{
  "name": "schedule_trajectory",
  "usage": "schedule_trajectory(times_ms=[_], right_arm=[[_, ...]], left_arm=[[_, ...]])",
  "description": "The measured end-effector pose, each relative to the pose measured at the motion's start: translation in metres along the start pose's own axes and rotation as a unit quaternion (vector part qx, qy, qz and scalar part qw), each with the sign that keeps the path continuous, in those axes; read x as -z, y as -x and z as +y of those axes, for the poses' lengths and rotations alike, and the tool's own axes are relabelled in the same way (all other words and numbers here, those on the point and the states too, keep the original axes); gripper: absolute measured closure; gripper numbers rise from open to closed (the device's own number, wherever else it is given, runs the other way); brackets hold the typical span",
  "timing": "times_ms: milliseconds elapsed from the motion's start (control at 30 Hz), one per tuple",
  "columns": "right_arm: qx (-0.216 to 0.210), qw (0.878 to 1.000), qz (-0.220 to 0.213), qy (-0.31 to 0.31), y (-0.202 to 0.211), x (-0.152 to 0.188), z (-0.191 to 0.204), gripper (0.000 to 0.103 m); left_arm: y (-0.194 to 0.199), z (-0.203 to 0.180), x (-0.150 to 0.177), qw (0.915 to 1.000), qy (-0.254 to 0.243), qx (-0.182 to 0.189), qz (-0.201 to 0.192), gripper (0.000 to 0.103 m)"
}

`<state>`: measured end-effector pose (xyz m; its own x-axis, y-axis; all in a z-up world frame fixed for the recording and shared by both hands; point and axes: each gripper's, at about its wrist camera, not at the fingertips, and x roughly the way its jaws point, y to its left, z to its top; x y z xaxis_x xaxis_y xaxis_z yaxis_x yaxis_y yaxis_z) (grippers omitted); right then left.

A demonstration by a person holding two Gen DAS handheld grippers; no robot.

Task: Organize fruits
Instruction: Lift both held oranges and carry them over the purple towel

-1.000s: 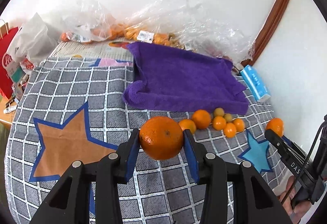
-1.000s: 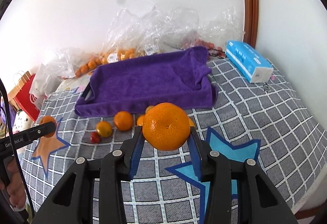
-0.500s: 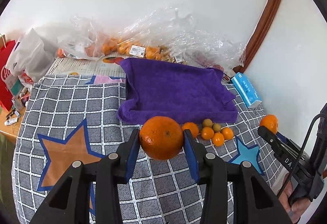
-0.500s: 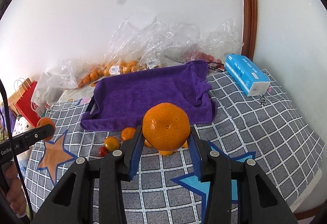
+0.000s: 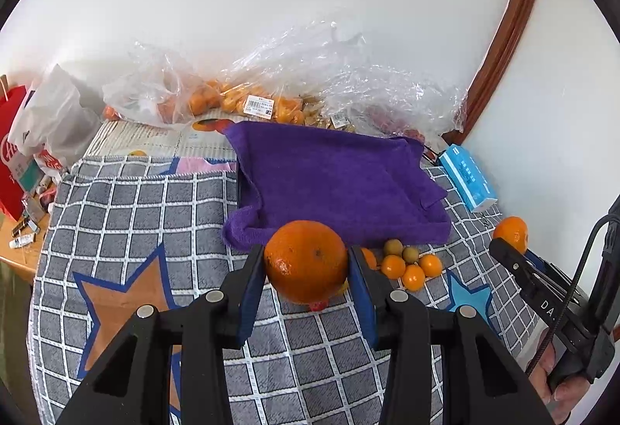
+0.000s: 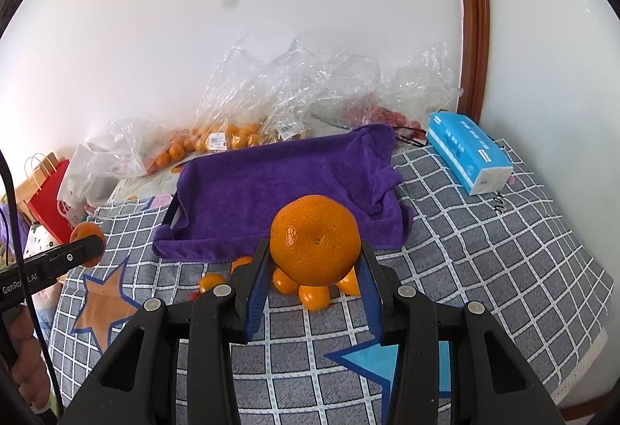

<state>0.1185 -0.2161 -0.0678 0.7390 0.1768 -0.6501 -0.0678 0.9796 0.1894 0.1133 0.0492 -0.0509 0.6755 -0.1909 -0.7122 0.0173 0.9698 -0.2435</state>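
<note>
My left gripper is shut on a large orange, held above the checked cloth. My right gripper is likewise shut on another large orange. Each gripper shows in the other's view: the right one with its orange at the right edge, the left one with its orange at the left edge. A purple towel covers a tray just beyond both grippers. Several small oranges and two greenish fruits lie in a cluster in front of the towel; a small red fruit lies under my left orange.
Clear plastic bags of fruit line the wall behind the towel. A blue tissue pack lies at the right. Red and white bags stand beyond the table's left edge. A person's hand grips the left tool.
Both grippers have risen with their oranges, so the towel and the loose fruit now sit lower and smaller in both views. Both grips are unchanged.
</note>
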Motion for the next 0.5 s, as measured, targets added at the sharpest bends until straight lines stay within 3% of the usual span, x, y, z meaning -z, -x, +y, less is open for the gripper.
schedule_trajectory(times_ms=[500], right_arm=[[-0.006, 1.000, -0.004, 0.010, -0.021, -0.030, 0.009, 0.061]], left_arm=[[-0.010, 0.003, -0.030, 1.0000, 0.001, -0.003, -0.009, 0.063]])
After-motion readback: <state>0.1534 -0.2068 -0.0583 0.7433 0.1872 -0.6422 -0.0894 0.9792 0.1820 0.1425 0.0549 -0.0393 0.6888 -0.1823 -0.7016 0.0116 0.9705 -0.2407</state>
